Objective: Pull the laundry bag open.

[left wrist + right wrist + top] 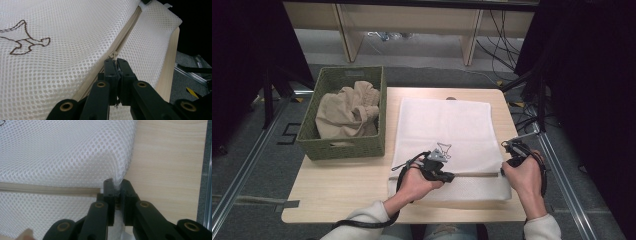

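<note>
On a wooden surface (342, 187), a white mesh bag (444, 125) lies flat beside a basket (343, 145). The left gripper (117, 61) has its fingers clamped on the zipper pull (115, 54); the right gripper (116, 182) pinches the bag's edge at the zipper's (47, 189) end.

There is one white mesh bag (444, 135) on one wooden table (347, 185), and the bag has one zipper (474, 174) and one little bird drawing (443, 149). There is one green basket (343, 145) with one tan cloth (347, 112) inside. Two hands hold two grippers, one left gripper (451, 176) and one right gripper (503, 172).
</note>
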{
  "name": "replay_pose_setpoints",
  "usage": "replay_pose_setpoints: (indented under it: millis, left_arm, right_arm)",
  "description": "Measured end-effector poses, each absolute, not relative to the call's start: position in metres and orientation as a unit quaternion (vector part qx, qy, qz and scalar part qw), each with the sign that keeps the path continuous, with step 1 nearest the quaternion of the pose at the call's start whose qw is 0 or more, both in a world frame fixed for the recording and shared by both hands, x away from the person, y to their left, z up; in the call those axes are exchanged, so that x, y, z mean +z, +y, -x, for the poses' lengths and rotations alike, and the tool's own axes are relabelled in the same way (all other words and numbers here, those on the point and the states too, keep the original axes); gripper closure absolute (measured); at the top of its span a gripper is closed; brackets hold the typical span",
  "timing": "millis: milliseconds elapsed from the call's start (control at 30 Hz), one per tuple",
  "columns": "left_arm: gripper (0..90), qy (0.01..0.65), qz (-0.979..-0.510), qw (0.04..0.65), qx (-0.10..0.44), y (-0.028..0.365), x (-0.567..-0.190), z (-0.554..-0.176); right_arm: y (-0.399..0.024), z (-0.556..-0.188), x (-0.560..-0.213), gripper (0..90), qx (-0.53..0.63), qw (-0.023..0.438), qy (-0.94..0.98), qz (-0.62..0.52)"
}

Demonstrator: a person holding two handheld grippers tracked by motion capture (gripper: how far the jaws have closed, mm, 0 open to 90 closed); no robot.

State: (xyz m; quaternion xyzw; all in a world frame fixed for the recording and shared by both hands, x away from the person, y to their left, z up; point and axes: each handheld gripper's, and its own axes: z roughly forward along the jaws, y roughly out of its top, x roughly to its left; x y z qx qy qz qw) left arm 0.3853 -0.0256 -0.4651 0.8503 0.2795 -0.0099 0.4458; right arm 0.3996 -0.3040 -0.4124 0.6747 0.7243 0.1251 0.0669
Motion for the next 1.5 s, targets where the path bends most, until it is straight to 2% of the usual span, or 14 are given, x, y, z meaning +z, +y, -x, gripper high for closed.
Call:
replay_pose_setpoints:
  millis: [900,1233,1300,1500]
  left_arm:
    - [86.7,0.291,-0.846,0.447,-0.009,-0.005,-0.466,-0.383]
    - [86.7,0.296,-0.846,0.444,-0.005,0.002,-0.467,-0.380]
    - [86.7,0.297,-0.845,0.445,-0.007,0.004,-0.467,-0.380]
    - [86.7,0.299,-0.845,0.444,-0.012,0.011,-0.468,-0.380]
  right_arm:
    - [-0.303,-0.400,-0.414,85.2,0.117,0.070,0.732,-0.668]
    - [-0.296,-0.400,-0.414,85.2,0.115,0.056,0.715,-0.688]
    - [-0.300,-0.401,-0.415,85.2,0.111,0.070,0.731,-0.669]
    - [-0.300,-0.401,-0.416,85.2,0.117,0.066,0.723,-0.678]
